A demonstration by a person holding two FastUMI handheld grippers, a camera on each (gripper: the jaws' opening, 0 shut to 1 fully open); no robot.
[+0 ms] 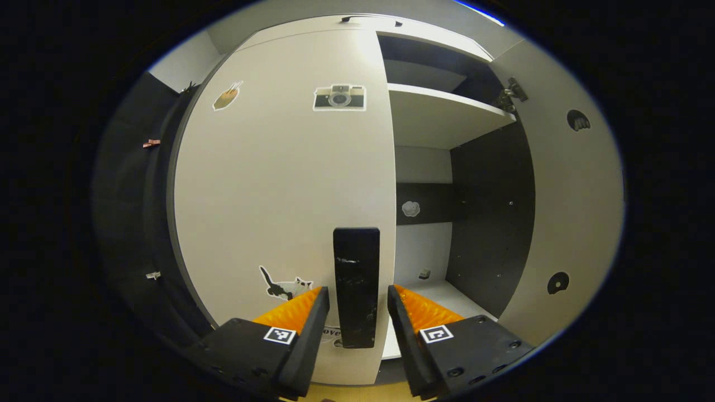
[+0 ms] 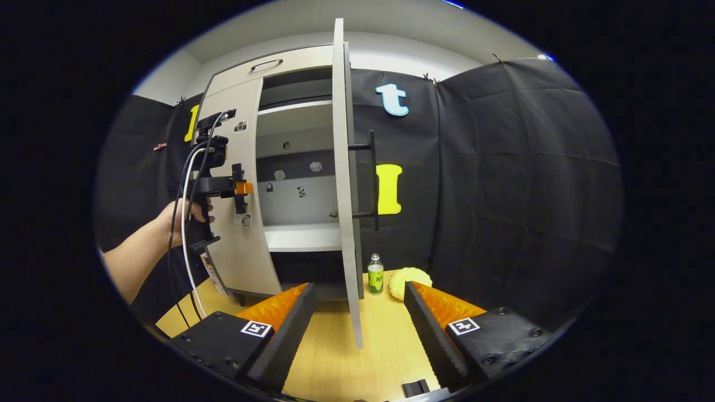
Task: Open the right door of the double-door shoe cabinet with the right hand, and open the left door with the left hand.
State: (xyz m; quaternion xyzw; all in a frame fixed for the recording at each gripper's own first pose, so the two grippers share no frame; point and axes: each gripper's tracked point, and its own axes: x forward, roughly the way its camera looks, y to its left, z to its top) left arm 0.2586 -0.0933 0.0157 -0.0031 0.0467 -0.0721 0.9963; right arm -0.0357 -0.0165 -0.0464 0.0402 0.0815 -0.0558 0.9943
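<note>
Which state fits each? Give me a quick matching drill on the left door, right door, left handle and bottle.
Things:
1. left door
2. right door
3. left handle
4. bottle

States:
A. between the left gripper fingers
B. swung wide open
C. standing on the table
D. closed

Pairs: 1-D, 2-B, 3-A, 4-C

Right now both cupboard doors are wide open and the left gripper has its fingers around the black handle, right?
Not quite. Only the right door is wide open. The left door looks closed in the left gripper view. The left gripper does have its fingers around the black handle.
</note>
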